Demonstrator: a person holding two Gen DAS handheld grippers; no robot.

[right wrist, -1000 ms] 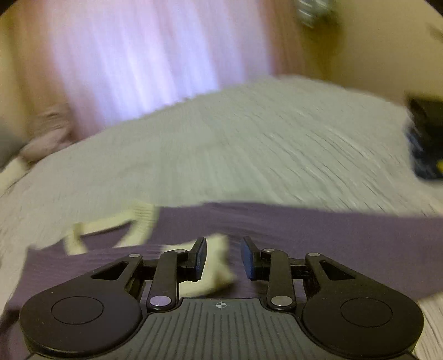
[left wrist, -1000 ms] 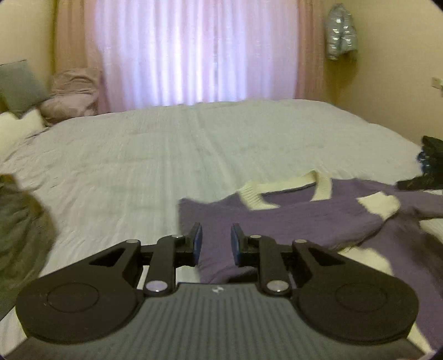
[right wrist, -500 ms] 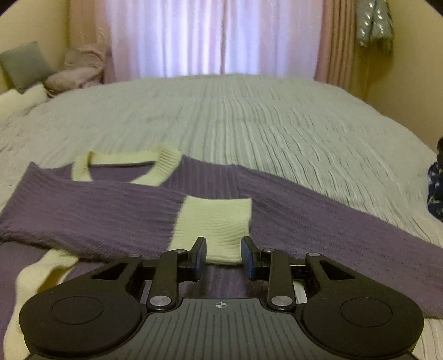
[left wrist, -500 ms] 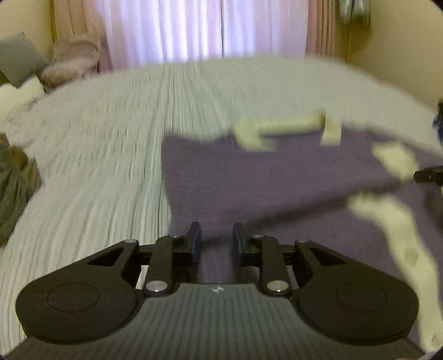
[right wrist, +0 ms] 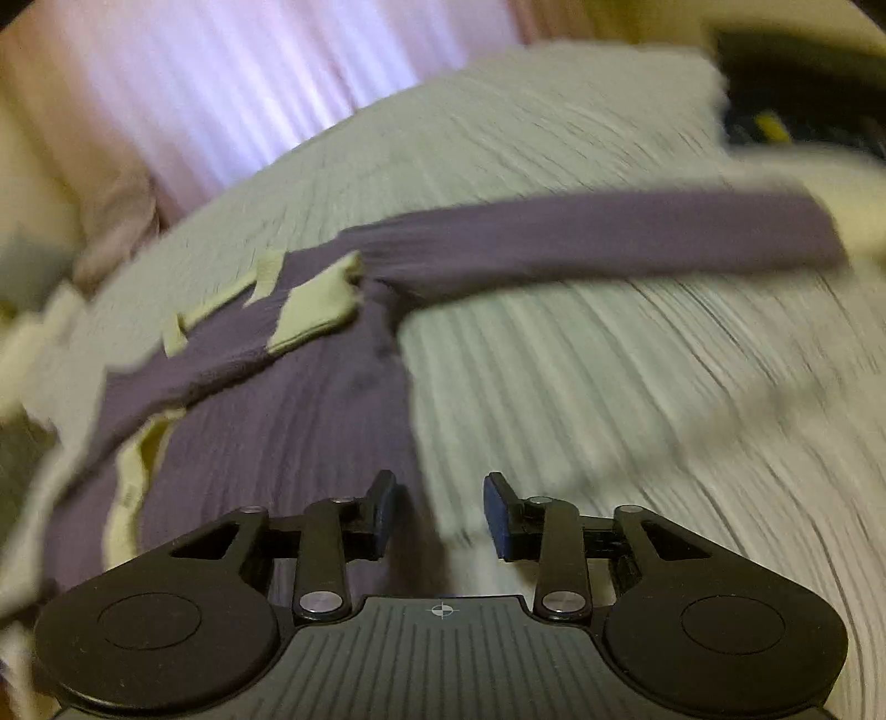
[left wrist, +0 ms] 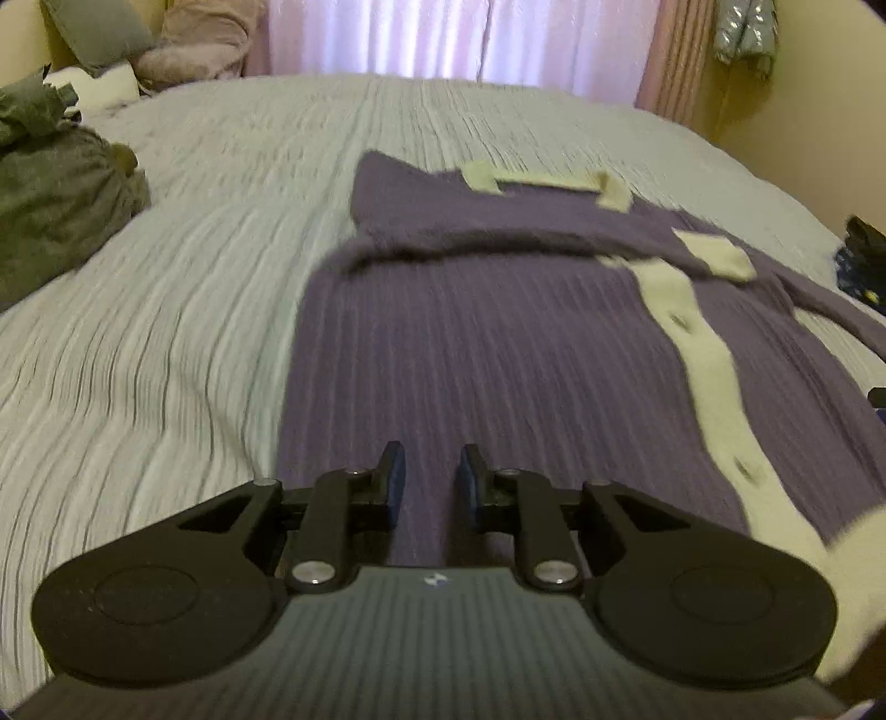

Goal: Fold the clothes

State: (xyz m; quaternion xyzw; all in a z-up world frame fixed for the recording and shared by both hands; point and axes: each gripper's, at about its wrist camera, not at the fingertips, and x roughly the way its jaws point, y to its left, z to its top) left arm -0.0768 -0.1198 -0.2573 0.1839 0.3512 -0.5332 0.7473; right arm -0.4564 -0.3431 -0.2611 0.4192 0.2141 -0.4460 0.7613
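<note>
A purple knit cardigan with cream trim and a cream button band lies flat on the bed. One sleeve is folded across its chest, with the cream cuff on top. The other sleeve stretches out to the right in the right wrist view. My left gripper is open and empty above the cardigan's lower left part. My right gripper is open and empty over the cardigan's right edge.
The pale ribbed bedspread covers the bed. A grey-green garment heap lies at the left. Pillows sit at the head under the curtained window. Dark items lie at the bed's right edge.
Both grippers have pulled back toward the cardigan's lower part. The right gripper's jaws have opened wider and it has swung to the garment's right edge. The folded sleeve stays put.
</note>
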